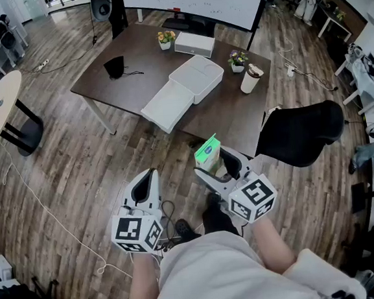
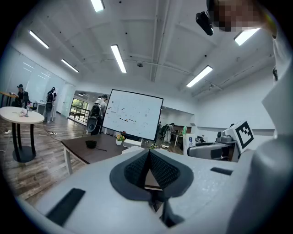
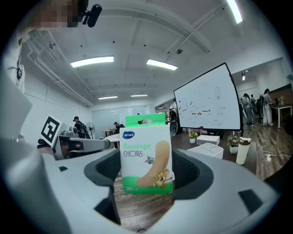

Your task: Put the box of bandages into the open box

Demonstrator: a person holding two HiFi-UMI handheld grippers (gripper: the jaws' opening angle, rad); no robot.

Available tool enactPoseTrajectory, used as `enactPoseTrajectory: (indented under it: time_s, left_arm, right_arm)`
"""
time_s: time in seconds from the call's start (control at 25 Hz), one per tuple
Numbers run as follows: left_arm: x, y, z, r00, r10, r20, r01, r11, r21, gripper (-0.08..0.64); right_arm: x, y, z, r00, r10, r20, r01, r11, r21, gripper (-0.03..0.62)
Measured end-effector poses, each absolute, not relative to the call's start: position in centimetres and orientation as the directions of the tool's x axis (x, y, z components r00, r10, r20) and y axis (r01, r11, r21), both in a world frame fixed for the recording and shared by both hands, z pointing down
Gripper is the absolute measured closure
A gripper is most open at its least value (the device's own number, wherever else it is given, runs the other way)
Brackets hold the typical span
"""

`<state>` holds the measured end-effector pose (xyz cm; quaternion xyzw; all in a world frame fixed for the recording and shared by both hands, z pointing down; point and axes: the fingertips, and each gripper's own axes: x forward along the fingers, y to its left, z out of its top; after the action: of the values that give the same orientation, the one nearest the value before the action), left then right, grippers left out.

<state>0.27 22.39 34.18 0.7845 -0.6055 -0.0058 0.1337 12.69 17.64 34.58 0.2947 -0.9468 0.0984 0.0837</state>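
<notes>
Standing back from the surface (image 1: 126, 86), a person holds the bandage box (image 1: 207, 154) upright just below centre frame, grasped between the pads of the right claw (image 1: 218, 166). At lower left, the left claw (image 1: 144, 186) is clenched on nothing. Up at centre, the open box (image 1: 183, 90) lies on the surface.

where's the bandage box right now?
Bandage box sits upright in the right gripper, head view centre, above the floor just short of the dark table with the open white box.
</notes>
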Motion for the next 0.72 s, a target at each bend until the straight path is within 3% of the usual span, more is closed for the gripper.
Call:
enactPoseTrajectory:
  time_s: [0.72]
  left_arm:
    - [0.7, 25.2, 34.3, 0.276, -0.952, 0.131, -0.933, -0.233, 0.275, 0.555]
  right_arm:
    - [13.3, 19.9, 34.9, -0.810, -0.552, 0.199, -0.584, 0.789, -0.192, 0.238]
